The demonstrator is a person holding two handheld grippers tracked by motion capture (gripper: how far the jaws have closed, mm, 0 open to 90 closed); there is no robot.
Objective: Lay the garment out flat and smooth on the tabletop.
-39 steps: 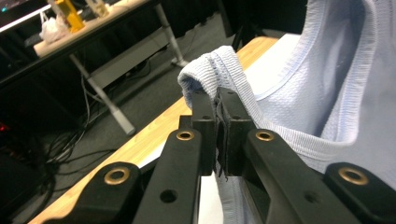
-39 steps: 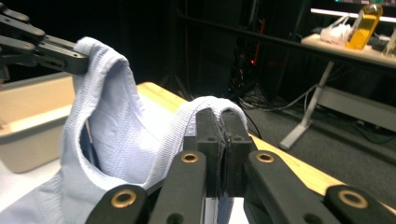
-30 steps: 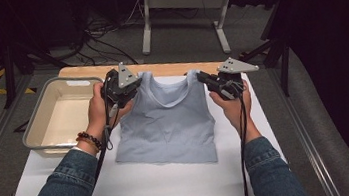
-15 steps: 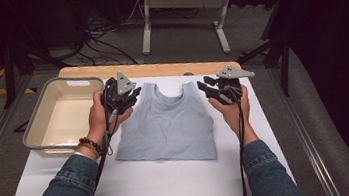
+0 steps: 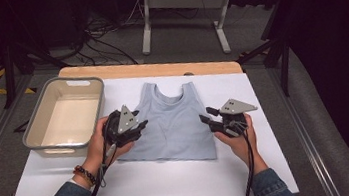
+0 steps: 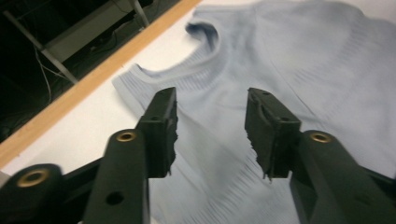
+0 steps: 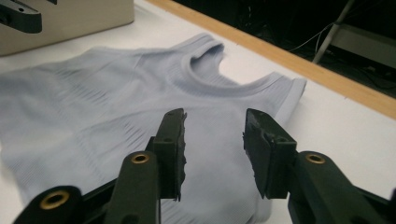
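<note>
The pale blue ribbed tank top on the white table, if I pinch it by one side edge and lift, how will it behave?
The pale blue ribbed tank top lies flat and thin, so it would probably droop and fold. It looks light for its size. The knit ribbing likely gives some grip, so slipping seems unlikely.

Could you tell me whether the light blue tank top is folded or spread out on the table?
Spread out. The tank top lies flat on the white table, both shoulder straps and its hem showing, with no fold.
</note>
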